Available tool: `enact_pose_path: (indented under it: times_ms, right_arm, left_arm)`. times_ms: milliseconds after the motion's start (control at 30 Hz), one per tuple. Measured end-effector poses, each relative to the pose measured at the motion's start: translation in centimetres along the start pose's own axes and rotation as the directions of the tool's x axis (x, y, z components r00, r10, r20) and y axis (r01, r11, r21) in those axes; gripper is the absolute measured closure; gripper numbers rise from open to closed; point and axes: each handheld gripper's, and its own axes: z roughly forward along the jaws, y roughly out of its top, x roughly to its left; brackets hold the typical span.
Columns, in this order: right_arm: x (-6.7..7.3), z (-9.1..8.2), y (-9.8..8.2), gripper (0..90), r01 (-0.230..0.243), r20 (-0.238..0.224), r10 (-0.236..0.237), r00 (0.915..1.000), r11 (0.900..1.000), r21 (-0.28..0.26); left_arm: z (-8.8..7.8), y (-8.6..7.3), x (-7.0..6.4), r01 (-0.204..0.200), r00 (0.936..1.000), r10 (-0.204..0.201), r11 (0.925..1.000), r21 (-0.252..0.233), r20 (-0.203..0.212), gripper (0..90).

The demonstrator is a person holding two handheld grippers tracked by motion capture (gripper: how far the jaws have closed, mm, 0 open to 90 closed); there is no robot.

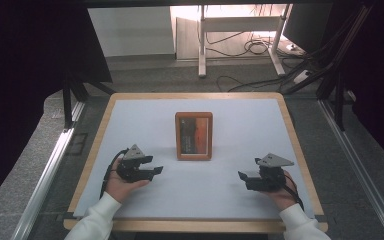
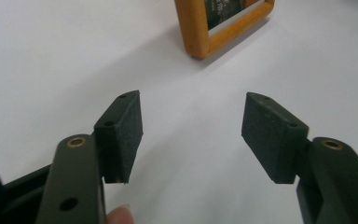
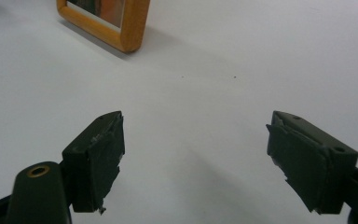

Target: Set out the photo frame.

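Both hands low and apart; left gripper (image 1: 155, 171) and right gripper (image 1: 243, 178) gape wide, jaws bare.

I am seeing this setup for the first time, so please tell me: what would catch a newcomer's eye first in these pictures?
First comes the small wooden picture frame with an orange-red photo, standing upright near the middle of the white tabletop with a light wooden edge. Next come the two black grippers on either side of it, closer to the person: the left gripper and the right gripper. Both have their jaws wide apart with nothing between them, and neither touches the frame.
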Motion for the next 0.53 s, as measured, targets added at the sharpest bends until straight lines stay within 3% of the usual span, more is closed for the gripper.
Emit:
enact_pose_path:
  times_ms: [167, 533]
  right_arm:
    - [-0.12, 0.01, -0.03, 18.8, 0.003, 0.009, -0.002, 1.0, 1.0, -0.008]
    - [-0.37, -0.11, 0.03, 18.2, 0.001, 0.015, -0.001, 0.9999, 0.999, -0.036]
  left_arm:
    - [-0.46, -0.19, 0.4, 0.02, 0.9998, -0.02, 0.9996, -0.02, 0.002, 34.8]
    - [0.07, -0.07, 0.76, 0.033, 0.9994, -0.033, 0.9993, -0.018, 0.006, 32.7]
